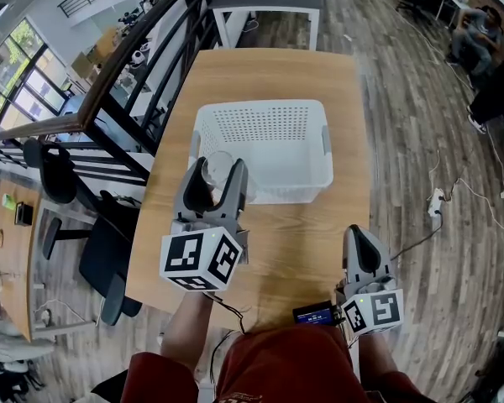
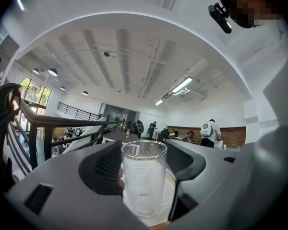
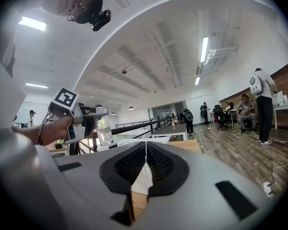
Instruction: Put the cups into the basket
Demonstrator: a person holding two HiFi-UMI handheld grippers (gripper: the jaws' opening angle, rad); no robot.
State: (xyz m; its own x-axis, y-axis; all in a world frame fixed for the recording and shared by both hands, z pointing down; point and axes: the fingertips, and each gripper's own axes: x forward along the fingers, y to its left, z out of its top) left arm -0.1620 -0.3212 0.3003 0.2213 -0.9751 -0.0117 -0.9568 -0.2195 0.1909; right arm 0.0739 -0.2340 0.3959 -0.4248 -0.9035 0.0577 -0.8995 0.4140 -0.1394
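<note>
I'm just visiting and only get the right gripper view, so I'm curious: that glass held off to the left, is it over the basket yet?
Observer: In the head view, the left gripper holds the glass cup at the near left corner of the white basket, not set inside.
Operator: Is anything in the basket?
Observer: No. The head view shows its perforated floor bare.
Operator: Is the glass held straight?
Observer: The left gripper view shows it upright and empty, with a jaw on each side.
</note>
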